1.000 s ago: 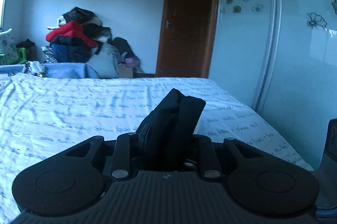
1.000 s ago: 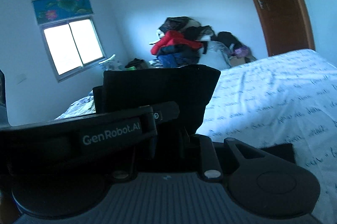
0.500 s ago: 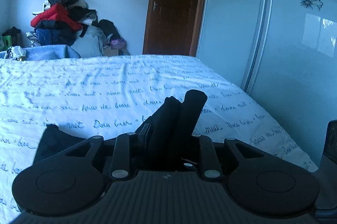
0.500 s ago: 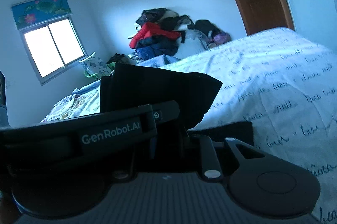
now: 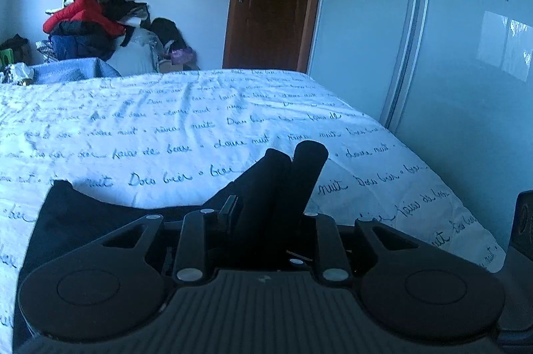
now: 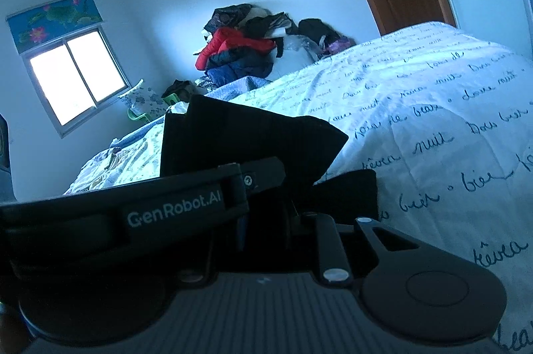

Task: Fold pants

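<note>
Both grippers, left (image 5: 266, 214) and right (image 6: 266, 207), are clamped on bunched edges of the dark pants (image 5: 100, 220), part draped on the bed (image 5: 200, 121), so a fold is underway; next, lay the edge flat and release.

Matt black cloth pants (image 5: 283, 184) lie on a crinkled cotton-like bedsheet (image 5: 173, 121) beside a glossy wardrobe door (image 5: 466, 54).
</note>
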A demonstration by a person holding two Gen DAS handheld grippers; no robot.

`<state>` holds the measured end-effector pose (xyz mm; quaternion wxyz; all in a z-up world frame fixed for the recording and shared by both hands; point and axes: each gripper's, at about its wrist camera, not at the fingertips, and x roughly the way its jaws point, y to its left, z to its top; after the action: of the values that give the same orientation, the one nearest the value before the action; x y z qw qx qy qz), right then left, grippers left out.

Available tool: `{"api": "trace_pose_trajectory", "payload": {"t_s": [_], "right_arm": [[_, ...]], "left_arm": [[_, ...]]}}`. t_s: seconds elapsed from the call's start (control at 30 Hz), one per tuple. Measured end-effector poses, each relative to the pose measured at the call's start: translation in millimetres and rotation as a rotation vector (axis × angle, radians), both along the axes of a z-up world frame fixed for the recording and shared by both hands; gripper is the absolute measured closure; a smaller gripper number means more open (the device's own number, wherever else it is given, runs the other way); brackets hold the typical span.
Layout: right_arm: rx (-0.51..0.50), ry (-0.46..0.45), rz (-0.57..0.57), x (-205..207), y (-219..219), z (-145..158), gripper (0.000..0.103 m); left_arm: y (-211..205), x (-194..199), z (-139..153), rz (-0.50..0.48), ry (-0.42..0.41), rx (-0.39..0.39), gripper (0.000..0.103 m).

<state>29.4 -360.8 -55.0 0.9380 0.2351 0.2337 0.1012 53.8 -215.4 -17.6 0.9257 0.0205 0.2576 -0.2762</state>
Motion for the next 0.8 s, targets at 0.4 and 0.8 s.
{"api": "trace_pose_trajectory", "payload": {"t_s": [0.4, 0.8], "right_arm": [[-0.057, 0.110, -0.024, -9, -14, -11, 0.075], [-0.264, 0.170, -0.254, -56, -59, -1, 0.066]], "left_arm": [[-17, 0, -22, -0.065, 0.058, 0.028, 0.073], [-16, -5, -18, -0.222, 0.149, -0.041, 0.040]]}}
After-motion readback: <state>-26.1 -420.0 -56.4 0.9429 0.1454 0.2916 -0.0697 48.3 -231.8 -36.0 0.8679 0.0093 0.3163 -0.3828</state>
